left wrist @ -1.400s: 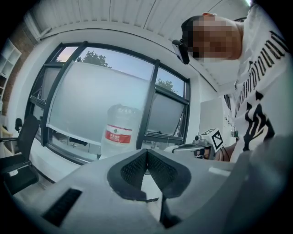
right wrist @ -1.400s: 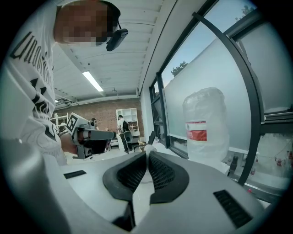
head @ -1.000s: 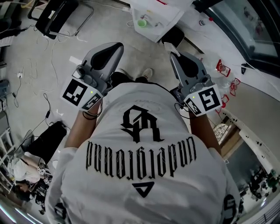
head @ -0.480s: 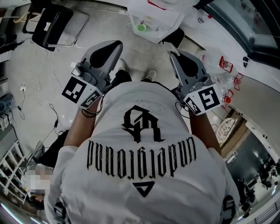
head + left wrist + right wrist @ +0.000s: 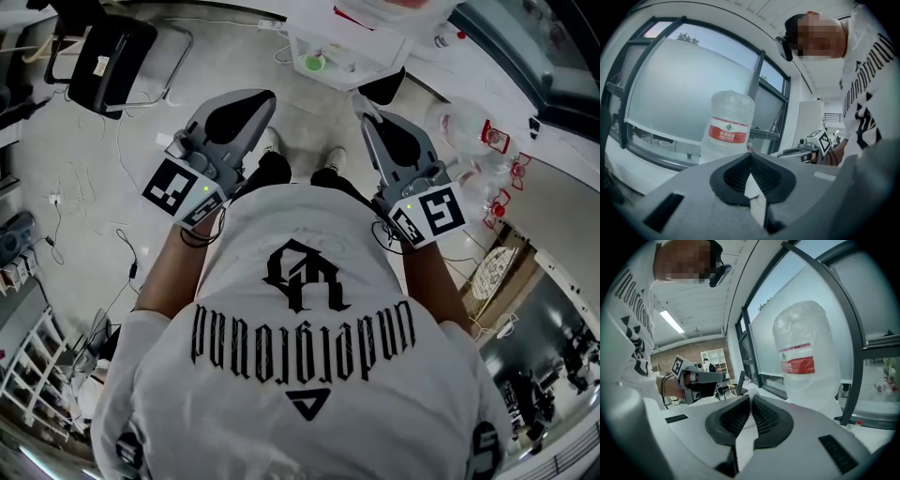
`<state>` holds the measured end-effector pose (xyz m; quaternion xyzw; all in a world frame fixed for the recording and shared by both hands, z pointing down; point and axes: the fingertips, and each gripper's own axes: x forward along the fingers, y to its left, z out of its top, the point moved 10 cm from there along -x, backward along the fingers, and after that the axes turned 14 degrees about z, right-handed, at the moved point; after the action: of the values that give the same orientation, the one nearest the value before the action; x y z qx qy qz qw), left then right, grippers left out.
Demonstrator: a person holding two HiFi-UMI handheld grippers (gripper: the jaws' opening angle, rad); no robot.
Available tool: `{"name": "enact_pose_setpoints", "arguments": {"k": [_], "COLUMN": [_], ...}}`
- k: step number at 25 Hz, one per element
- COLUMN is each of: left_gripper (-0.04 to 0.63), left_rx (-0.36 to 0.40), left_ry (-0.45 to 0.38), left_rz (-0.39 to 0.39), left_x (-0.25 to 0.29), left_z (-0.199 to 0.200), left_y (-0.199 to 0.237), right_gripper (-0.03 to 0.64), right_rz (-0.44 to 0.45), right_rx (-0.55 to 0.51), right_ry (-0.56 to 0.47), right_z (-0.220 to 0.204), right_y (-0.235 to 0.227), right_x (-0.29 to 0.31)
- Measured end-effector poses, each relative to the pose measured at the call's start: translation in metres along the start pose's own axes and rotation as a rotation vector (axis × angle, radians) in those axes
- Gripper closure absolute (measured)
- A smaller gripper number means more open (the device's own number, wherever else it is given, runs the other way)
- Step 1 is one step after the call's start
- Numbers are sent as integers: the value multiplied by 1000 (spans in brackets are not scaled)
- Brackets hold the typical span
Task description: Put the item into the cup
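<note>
**Both grippers empty, the table ahead not yet reached**

Head view: the person stands on the floor (image 5: 84, 169) and holds the two tools out in front of the chest. The left gripper (image 5: 261, 97) sits at about 11 o'clock and the right gripper (image 5: 364, 101) at about 1 o'clock. Both point toward 12 o'clock, where a white table (image 5: 367, 62) lies. On it stands what looks like a green cup (image 5: 314, 63), well apart from either tool. I cannot pick out the item itself from here. A big water bottle (image 5: 461, 122) is at about 2 o'clock, and a black chair (image 5: 105, 54) at about 10 o'clock.

Left gripper view: the fingers (image 5: 761, 172) are together at their tips with nothing between them. The water bottle (image 5: 727, 125) rises past them at 12 o'clock against a window, and the right gripper (image 5: 792, 152) shows at 3 o'clock.

Right gripper view: these fingers (image 5: 764, 416) are also closed on nothing. The water bottle (image 5: 806, 357) stands at 2 o'clock and the left gripper (image 5: 719, 376) at 9 o'clock.

To my eye the task has not properly begun, and this is the approach. The next move calls for closing in on the table, finding the item, and parting one pair of fingers before lowering over it.
</note>
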<state>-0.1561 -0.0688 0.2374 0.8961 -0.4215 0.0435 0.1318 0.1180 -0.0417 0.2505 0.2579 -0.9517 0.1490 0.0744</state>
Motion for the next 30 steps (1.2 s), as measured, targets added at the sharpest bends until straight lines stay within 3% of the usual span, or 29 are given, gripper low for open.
{"name": "enact_pose_setpoints", "arguments": {"k": [19, 25, 30], "left_gripper": [580, 580, 580], "left_rx": [40, 63, 33], "left_ry": [105, 143, 167], "left_rz": [-114, -139, -130], "left_x": [42, 63, 80], "left_z": [-73, -115, -155], "left_y": [59, 73, 90], "right_gripper": [591, 591, 591], "right_rz": [-109, -128, -156], "right_rx": [41, 81, 139], "right_ry": [142, 157, 161], "right_z": [-76, -118, -161], "right_y": [-33, -59, -82], "right_x": [77, 99, 117]}}
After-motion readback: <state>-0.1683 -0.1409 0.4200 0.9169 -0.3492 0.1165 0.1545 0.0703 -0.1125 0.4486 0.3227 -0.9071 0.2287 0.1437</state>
